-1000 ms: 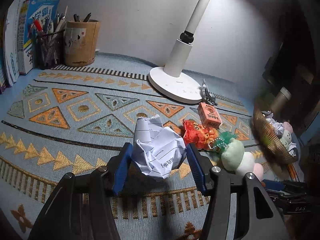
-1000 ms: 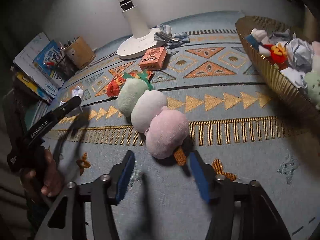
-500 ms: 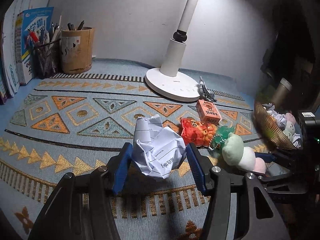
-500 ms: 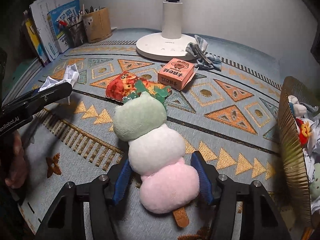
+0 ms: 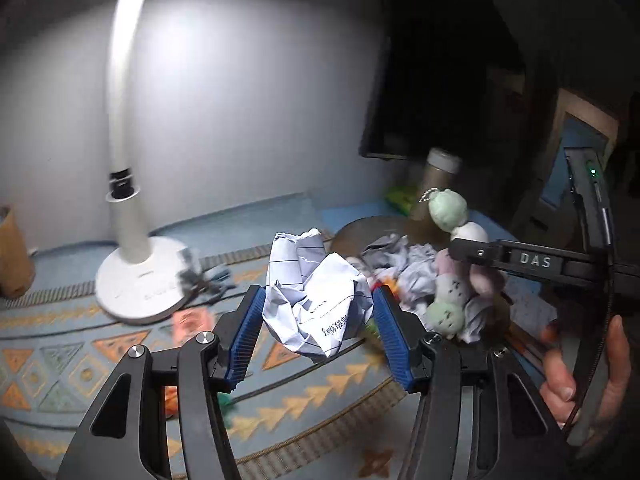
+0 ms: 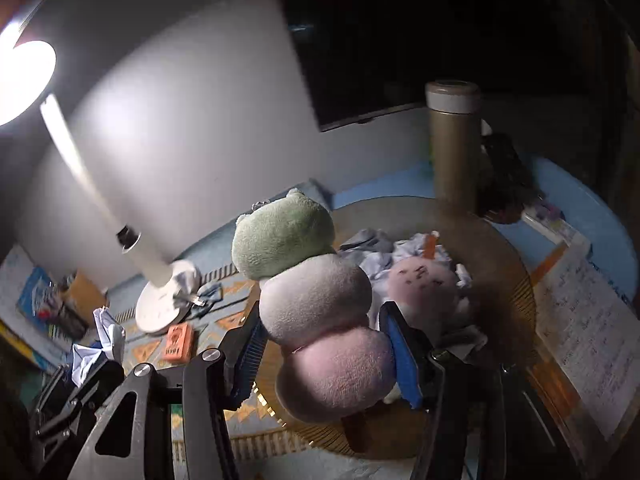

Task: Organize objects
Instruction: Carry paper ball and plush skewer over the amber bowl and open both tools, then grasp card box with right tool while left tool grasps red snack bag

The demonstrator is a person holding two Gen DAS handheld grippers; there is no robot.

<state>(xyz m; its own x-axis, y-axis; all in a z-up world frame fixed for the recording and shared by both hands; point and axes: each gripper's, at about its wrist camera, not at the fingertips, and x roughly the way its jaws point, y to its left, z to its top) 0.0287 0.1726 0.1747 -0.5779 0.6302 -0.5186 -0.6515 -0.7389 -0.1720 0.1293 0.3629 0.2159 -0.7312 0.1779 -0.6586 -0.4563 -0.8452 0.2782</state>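
My left gripper point(image 5: 317, 292) is shut on a crumpled ball of lined paper point(image 5: 316, 308), held in the air above the patterned mat. My right gripper point(image 6: 320, 312) is shut on a plush skewer of three balls point(image 6: 312, 300), green, white and pink; its blue pads press the lower balls. The plush hangs over the near rim of the round woven basket point(image 6: 516, 280). In the left wrist view the same plush point(image 5: 448, 208) and the right gripper's arm show at the right, above the basket point(image 5: 360, 228), with the paper ball just left of it.
The basket holds crumpled papers and a pink plush point(image 6: 424, 280). A white desk lamp point(image 5: 140, 280) stands at left, an orange box point(image 6: 178, 340) near its base. A thermos point(image 6: 454, 140) stands behind the basket, an open notebook point(image 6: 580, 320) to its right. A hand point(image 5: 576, 372) grips the right tool.
Both grippers rose from the mat and swung right towards the basket. The right gripper closed on the plush skewer and lifted it. The paper ball stayed gripped in the left.
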